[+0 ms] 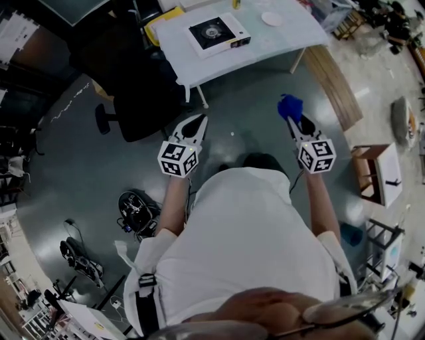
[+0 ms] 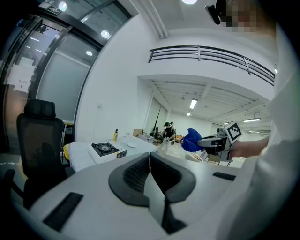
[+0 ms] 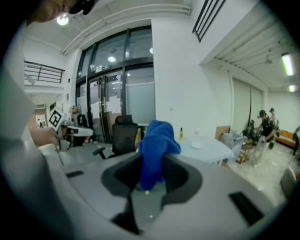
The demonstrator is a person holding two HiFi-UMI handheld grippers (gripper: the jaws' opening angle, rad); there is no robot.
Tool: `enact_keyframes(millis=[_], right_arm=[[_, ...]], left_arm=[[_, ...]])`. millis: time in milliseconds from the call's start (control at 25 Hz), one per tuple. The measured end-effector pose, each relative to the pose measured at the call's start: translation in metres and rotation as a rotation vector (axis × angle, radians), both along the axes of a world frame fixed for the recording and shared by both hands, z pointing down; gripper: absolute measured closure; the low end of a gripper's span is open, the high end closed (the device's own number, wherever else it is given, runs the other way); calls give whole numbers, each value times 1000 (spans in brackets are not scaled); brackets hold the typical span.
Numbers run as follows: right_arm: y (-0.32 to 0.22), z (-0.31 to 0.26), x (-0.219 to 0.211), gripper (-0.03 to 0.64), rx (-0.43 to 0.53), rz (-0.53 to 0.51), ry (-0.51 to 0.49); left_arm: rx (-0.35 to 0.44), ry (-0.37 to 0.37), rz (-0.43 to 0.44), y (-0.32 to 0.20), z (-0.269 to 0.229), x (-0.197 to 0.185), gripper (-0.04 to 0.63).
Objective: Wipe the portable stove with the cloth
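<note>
The portable stove (image 1: 216, 33), white with a black burner, sits on a white table (image 1: 279, 40) some way ahead of me; it also shows small in the left gripper view (image 2: 105, 148). My right gripper (image 1: 294, 123) is shut on a blue cloth (image 1: 289, 106), which bunches up out of the jaws (image 3: 157, 145). My left gripper (image 1: 199, 123) is shut with nothing in it, its jaws meeting in the left gripper view (image 2: 150, 159). Both grippers hang in the air over the floor, well short of the table.
A black office chair (image 1: 143, 86) stands left of the table. A white plate (image 1: 271, 18) and a small bottle (image 2: 115, 135) are on the table. A wooden bench (image 1: 332, 83) lies to the right, with a box (image 1: 378, 172) beyond it. Cables and gear (image 1: 136, 211) lie on the floor at left.
</note>
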State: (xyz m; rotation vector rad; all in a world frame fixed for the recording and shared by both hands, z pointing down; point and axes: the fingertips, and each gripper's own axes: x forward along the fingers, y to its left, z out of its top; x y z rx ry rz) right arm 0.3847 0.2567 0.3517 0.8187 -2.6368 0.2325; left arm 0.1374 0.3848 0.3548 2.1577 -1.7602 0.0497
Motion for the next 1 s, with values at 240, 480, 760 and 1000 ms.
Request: enact_keyframes(millis=[240,480,760,1000], right_arm=[[6,9,-3,485,-18,24,2],[2,14,-10,485,-31,19,24],[-21,23,-21,485,-48,8,17],[-54,27,-36,485,-62,-13,24]], left_arm=[[-11,3,12,3,6,-7,558],[-22,9,26,-6,11,-7,558],[-35,13,4,-25,18,-16,558],[-49,5,-2,-56,19,-24,558]])
